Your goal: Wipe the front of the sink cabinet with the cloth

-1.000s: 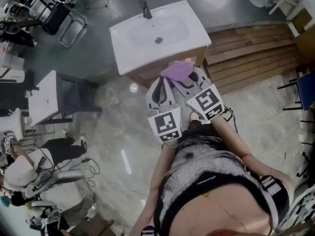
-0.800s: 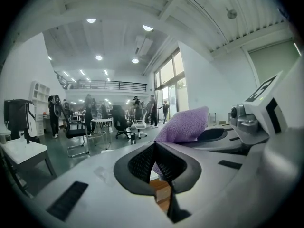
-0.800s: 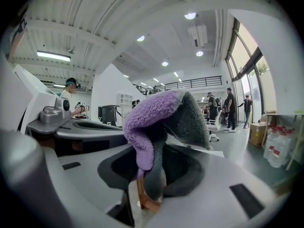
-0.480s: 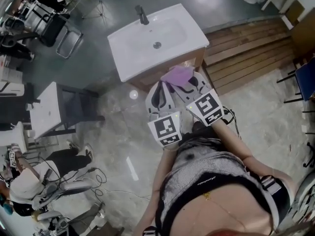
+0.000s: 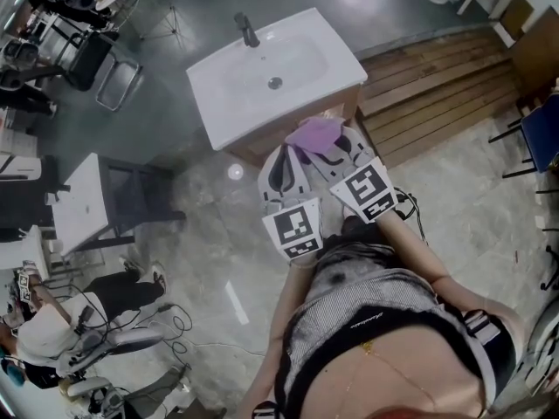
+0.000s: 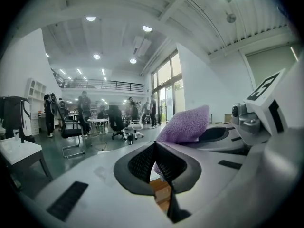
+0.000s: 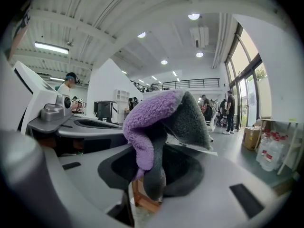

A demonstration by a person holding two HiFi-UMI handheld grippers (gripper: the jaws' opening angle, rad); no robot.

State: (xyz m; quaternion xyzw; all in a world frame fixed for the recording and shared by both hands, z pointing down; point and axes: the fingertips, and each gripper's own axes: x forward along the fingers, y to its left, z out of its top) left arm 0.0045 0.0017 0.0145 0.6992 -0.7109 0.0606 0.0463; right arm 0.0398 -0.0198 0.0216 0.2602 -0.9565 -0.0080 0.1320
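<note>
The sink cabinet (image 5: 253,144) stands at the top of the head view, a white basin (image 5: 271,68) with a dark faucet (image 5: 247,29) on a wooden body. My right gripper (image 5: 332,151) is shut on a purple cloth (image 5: 316,134), held up just before the cabinet's front right corner. In the right gripper view the cloth (image 7: 156,122) bulges out of the right gripper (image 7: 152,175), purple on one side and grey on the other. My left gripper (image 5: 281,171) is close beside it. The left gripper (image 6: 154,148) has its pads together with nothing between them, and the cloth (image 6: 185,125) shows just past them.
Wooden decking (image 5: 437,77) lies right of the cabinet. A white side table (image 5: 74,195) with a dark frame stands at left. A person (image 5: 52,321) crouches at lower left among cables (image 5: 166,312). A blue chair (image 5: 541,138) is at the right edge.
The head view has drifted a little, so the sink sits slightly further left. Both grippers and the cloth keep nearly the same place before the cabinet.
</note>
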